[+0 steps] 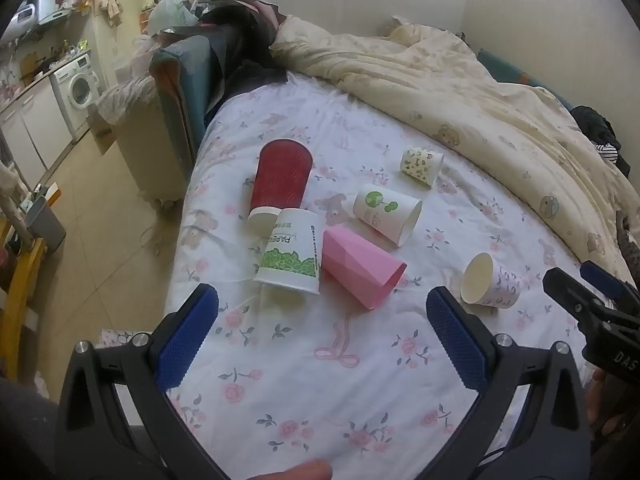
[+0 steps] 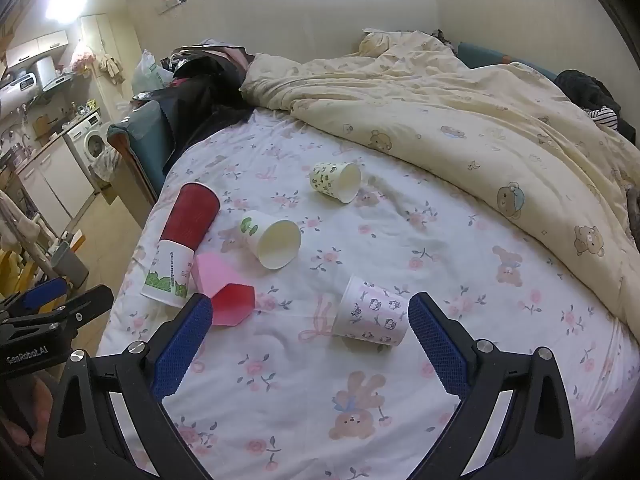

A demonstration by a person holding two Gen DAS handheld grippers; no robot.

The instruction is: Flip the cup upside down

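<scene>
Several paper cups lie on their sides on the floral bedsheet. A tall red cup, a white cup with green print, a pink faceted cup, a white cup with a green leaf, a small spotted cup and a small cartoon-print cup. My left gripper is open and empty, just short of the white and pink cups. My right gripper is open and empty, with the cartoon-print cup lying just beyond its fingertips, nearer the right finger.
A cream quilt with bear prints is bunched over the far and right side of the bed. The bed's left edge drops to a tiled floor. A teal chair piled with dark clothes stands at the bed's far left corner.
</scene>
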